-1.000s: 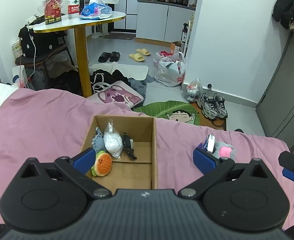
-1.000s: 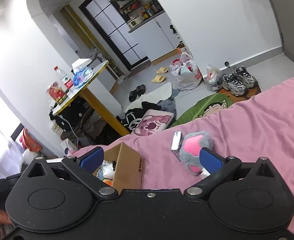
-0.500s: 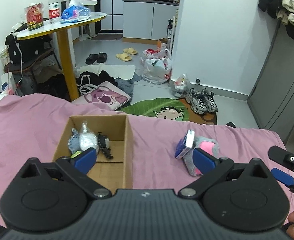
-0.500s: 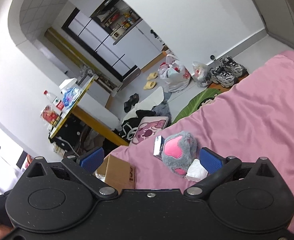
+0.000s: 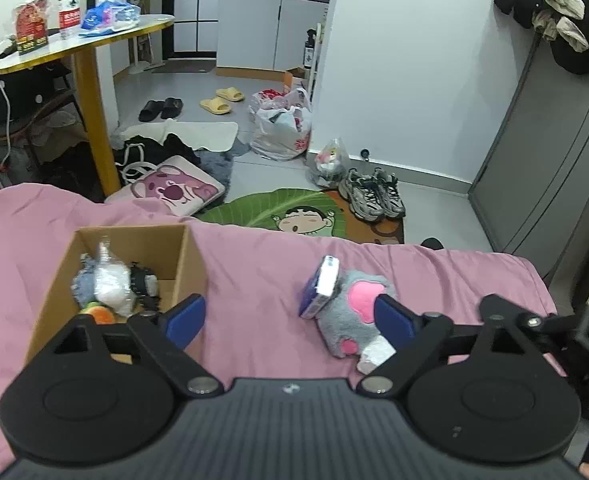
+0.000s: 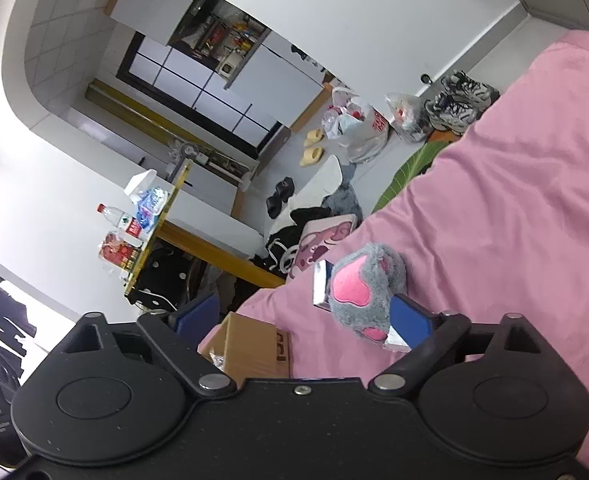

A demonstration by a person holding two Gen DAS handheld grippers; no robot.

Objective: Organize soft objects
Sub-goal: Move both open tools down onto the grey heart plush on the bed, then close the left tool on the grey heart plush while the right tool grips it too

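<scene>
A grey plush paw with pink pads [image 5: 354, 308] lies on the pink bedspread [image 5: 254, 280], a small blue-and-white pack [image 5: 320, 286] leaning on its left side and a white wrapper [image 5: 374, 354] at its near end. My left gripper [image 5: 290, 320] is open, its right finger beside the paw. An open cardboard box [image 5: 192, 256] at left holds several soft items. In the right wrist view my right gripper [image 6: 302, 316] is open, tilted, with the paw [image 6: 364, 288] at its right finger and the box [image 6: 250, 344] below.
Beyond the bed's edge the floor holds a pink cushion [image 5: 174, 190], a green cartoon mat [image 5: 290, 212], sneakers [image 5: 374, 196], bags and slippers. A yellow-legged table [image 5: 90, 80] stands at left, a grey wardrobe [image 5: 554, 160] at right.
My left gripper has moved right, from over the box to beside the grey paw. My right gripper has tilted further and closed in on the paw. Both stay open.
</scene>
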